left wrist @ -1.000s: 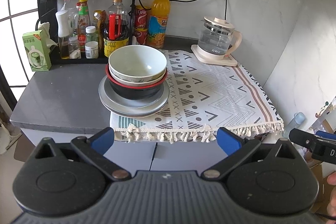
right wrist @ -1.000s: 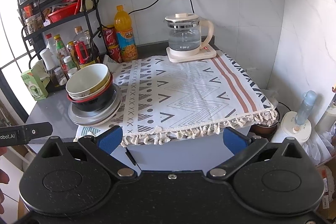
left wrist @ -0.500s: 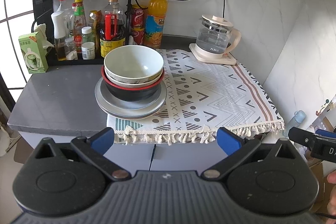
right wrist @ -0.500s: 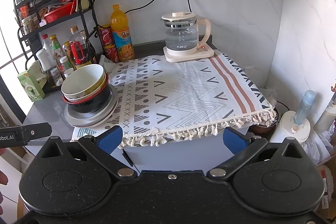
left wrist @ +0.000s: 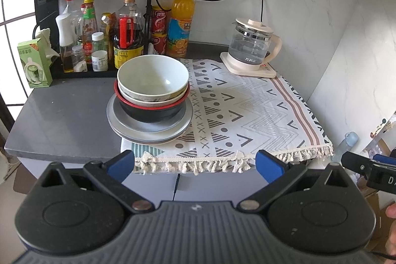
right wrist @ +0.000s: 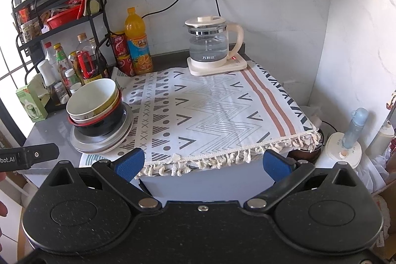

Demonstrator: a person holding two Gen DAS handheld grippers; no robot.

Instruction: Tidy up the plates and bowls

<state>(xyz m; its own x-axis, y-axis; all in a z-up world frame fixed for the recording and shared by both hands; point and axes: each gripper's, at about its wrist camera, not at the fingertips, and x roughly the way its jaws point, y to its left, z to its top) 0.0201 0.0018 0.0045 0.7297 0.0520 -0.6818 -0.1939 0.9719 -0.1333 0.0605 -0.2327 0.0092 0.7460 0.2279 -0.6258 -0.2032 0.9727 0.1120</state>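
We hold both grippers back from the counter edge, and over the last second the views have barely drifted: the stack has slid only a little in both views and nothing on the counter has shifted. Our left gripper [left wrist: 195,163] has its blue-tipped fingers spread wide with nothing between them; the right gripper [right wrist: 203,163] is the same, wide apart and empty. Ahead of the left gripper's left finger stands the stack: a white bowl [left wrist: 153,78] nested in a second pale bowl, that in a red-rimmed black bowl [left wrist: 151,111], all on grey plates [left wrist: 148,132] at the left edge of the patterned cloth [left wrist: 247,110]. Already nested, the stack fits either a finished tidy-up or a pile waiting to be sorted.
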